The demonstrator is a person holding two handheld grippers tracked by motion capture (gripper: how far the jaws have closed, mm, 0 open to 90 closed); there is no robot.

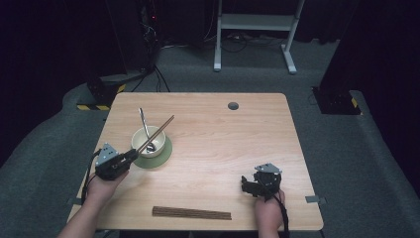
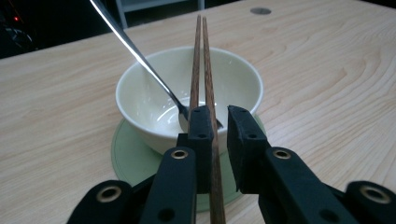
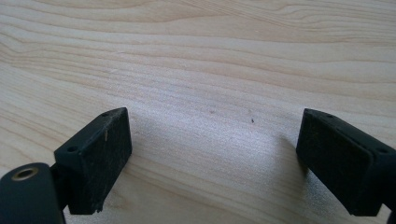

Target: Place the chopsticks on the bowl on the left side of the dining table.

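At the left edge of the light wooden desk (image 1: 223, 144), the left gripper (image 2: 219, 122) has its jaws slightly parted around a pair of dark brown wooden chopsticks (image 2: 201, 70); the sticks lie against one jaw, a gap showing beside the other. They slant across a cream ceramic bowl (image 1: 147, 141) that sits on a pale green round coaster (image 1: 166, 152), with a long-handled steel spoon (image 1: 143, 125) leaning inside. The right gripper (image 3: 212, 156), jaws wide apart and empty, rests near the right front corner. A bundle of dark chopsticks (image 1: 191, 213) lies along the front edge.
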